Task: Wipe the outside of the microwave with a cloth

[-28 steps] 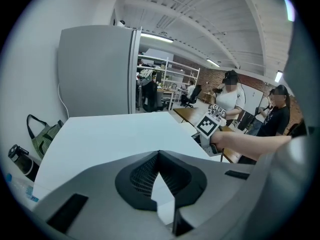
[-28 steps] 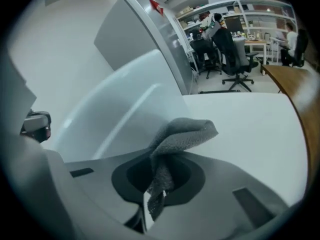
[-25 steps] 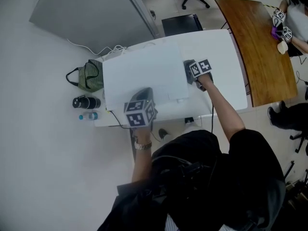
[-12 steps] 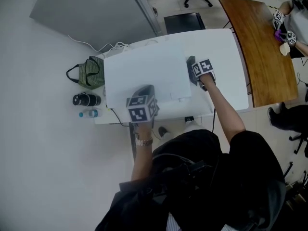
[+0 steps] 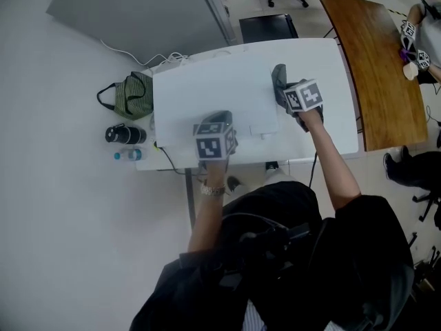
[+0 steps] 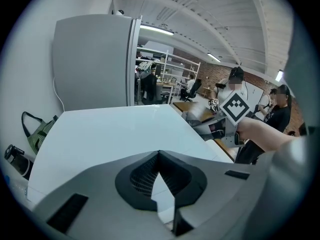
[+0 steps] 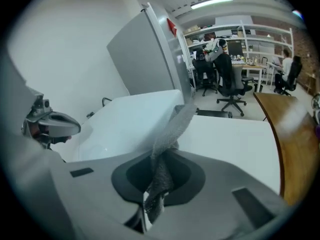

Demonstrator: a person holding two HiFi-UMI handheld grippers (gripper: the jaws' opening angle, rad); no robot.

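Wiping looks under way, probably on the microwave's right side. The microwave (image 5: 207, 92), a white box, sits on the white bench (image 5: 331, 81), toward its left part. The right gripper (image 5: 293, 95) is clamped on the grey cloth (image 5: 278, 78). In the right gripper view the cloth (image 7: 175, 121) runs up from between the jaws of the right gripper (image 7: 161, 159) toward the microwave's (image 7: 130, 121) far right corner. It is just beside the right wall there, though contact is not certain.

The left gripper (image 5: 215, 133) is over the near edge of the microwave top. In the left gripper view its jaws (image 6: 159, 155) meet at the tips with nothing between them, over the white top (image 6: 110, 129). It is likely only steadying the box.

No dirt or streaks show on any face, so what is already clean cannot be judged. The top, front, left and back may all be left to do.

Containers, all left of the microwave:
- A green bag (image 5: 134, 95) with a black strap; its contents are not visible.
- A black flask (image 5: 124, 134) lying on its side, near the bag.
- A small clear water bottle (image 5: 127, 155) with a blue cap, just nearer than the flask; its fill level is too small to read.

Whether these three lie on the floor or on the bench edge cannot be told.

A wooden table (image 5: 372, 67) stands to the right, well apart.
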